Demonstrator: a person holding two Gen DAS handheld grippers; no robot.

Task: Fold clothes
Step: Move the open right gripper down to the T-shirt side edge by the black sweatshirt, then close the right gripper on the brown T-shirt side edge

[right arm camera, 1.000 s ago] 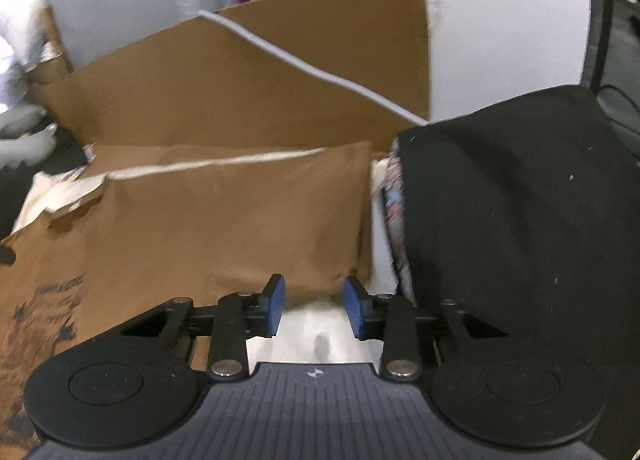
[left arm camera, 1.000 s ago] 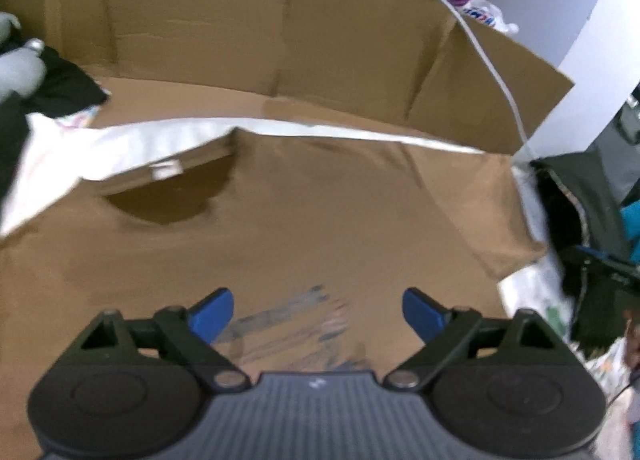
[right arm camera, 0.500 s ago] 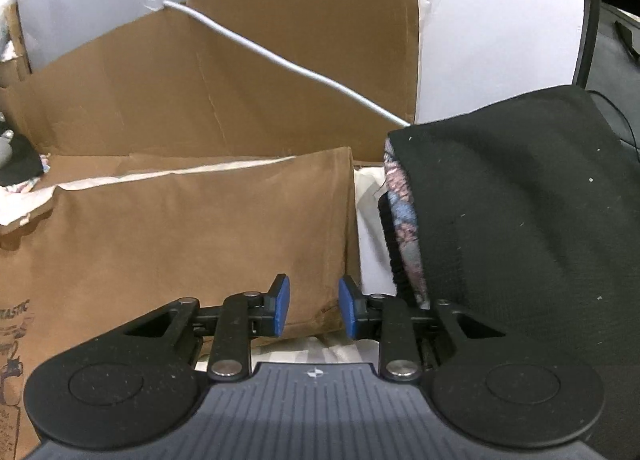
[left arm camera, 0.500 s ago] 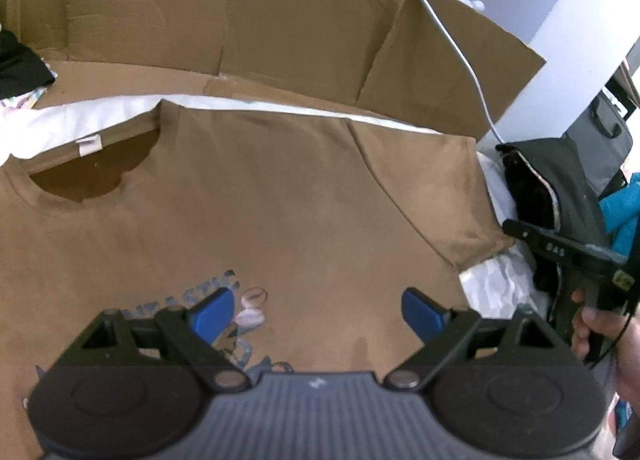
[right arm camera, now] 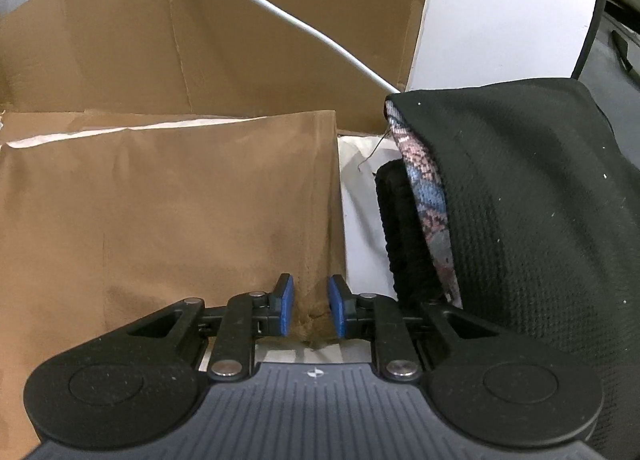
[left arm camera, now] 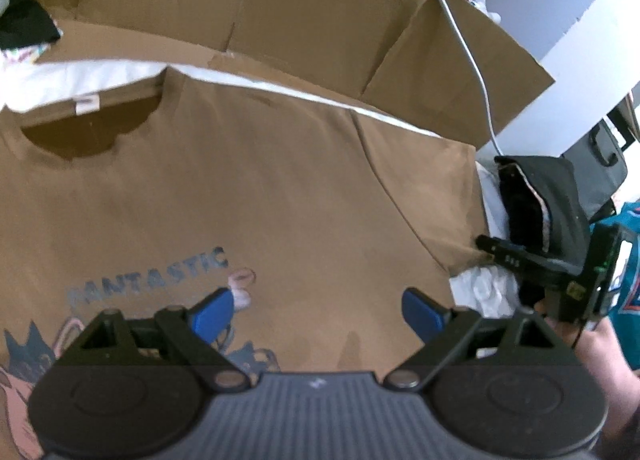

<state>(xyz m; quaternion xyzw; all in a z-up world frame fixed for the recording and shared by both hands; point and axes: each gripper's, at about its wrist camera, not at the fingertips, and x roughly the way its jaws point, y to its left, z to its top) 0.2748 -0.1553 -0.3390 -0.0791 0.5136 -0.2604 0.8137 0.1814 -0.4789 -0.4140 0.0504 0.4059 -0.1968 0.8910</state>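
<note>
The brown T-shirt (left arm camera: 280, 195) lies spread flat, front up, on a white sheet (left arm camera: 100, 75) with cardboard walls (left arm camera: 320, 11) standing behind it. Its neck opening sits toward the upper left of the left wrist view, the printed word "FANTASTIC" and a cartoon graphic lie low on the chest, and one short sleeve (right arm camera: 240, 199) reaches out to the right, ending just beside a pile of dark folded clothes (right arm camera: 520, 219).

The left tool (left arm camera: 318, 310) hangs over the lower chest of the shirt with its blue pads (left arm camera: 212, 314) spread wide apart — released, nothing between them but the cloth lying flat below. Whether the tips touch the fabric cannot be told.

The right tool (right arm camera: 310, 310) is at the bottom corner of that sleeve. Its pads (right arm camera: 286, 310) stand narrowly apart, with a clear gap showing between them, and the sleeve's hem corner lies in that gap — the pads are not pressing on it, so the tool is not yet clenched on the cloth. In the left wrist view the same tool (left arm camera: 486, 246) shows from the side, its black fingers reaching the sleeve edge at the white sheet, with the person's hand (left arm camera: 592, 344) behind it.

A white cable (right arm camera: 280, 15) runs across the cardboard down toward the dark pile, whose topmost black knit covers a patterned piece (right arm camera: 428, 195) beneath.
</note>
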